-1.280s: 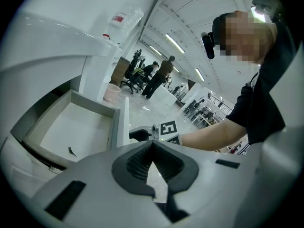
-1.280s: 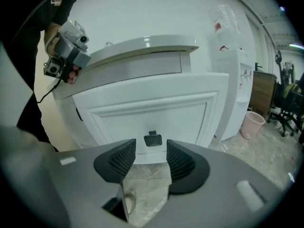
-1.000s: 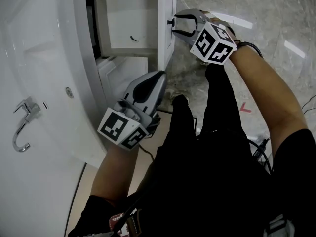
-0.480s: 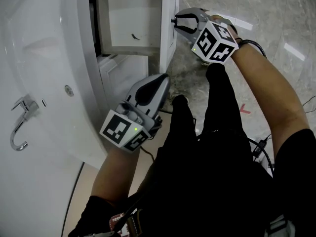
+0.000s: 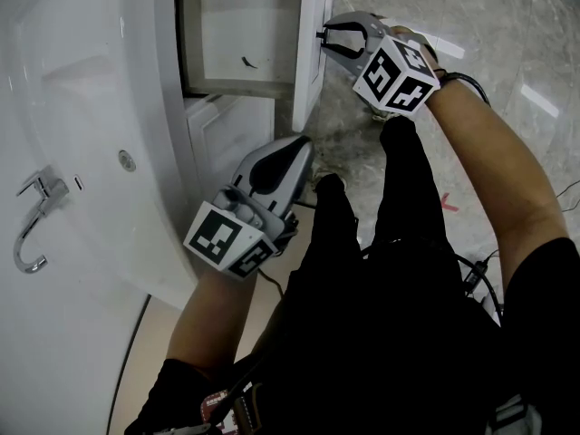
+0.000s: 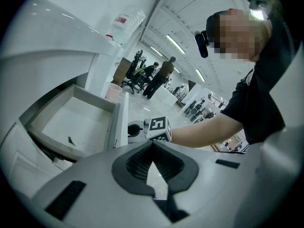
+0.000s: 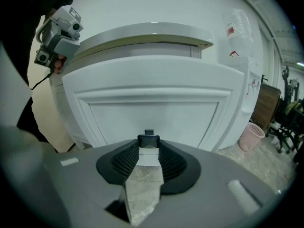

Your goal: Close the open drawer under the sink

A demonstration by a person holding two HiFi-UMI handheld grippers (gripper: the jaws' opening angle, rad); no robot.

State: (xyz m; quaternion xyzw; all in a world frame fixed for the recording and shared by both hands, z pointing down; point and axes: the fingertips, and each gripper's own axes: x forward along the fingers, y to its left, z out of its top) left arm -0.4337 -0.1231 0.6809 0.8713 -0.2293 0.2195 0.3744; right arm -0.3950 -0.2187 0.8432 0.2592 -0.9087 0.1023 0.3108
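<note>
The white drawer [image 5: 237,39] under the sink stands pulled out, its inside bare but for a small dark scrap [image 5: 246,62]. My right gripper [image 5: 323,42] is at the drawer front [image 7: 152,80]. Its jaws have just been closing, and the small black knob [image 7: 148,140] now sits pinched between the fingertips. My left gripper [image 5: 297,145] hangs lower, in front of the cabinet door, shut with nothing in it. Its tips meet in the left gripper view [image 6: 152,144], which looks across the open drawer [image 6: 71,122] toward the right gripper.
The white basin [image 5: 82,107] with a chrome faucet [image 5: 34,225] fills the left of the head view. A panelled cabinet door [image 5: 231,130] lies below the drawer. The floor is marble [image 5: 507,25]. A pink bin [image 7: 251,136] stands beside the vanity. People stand far off in the room.
The right gripper's jaws have narrowed around the drawer knob. The left gripper has stayed where it was. The drawer still stands as far out as before.
</note>
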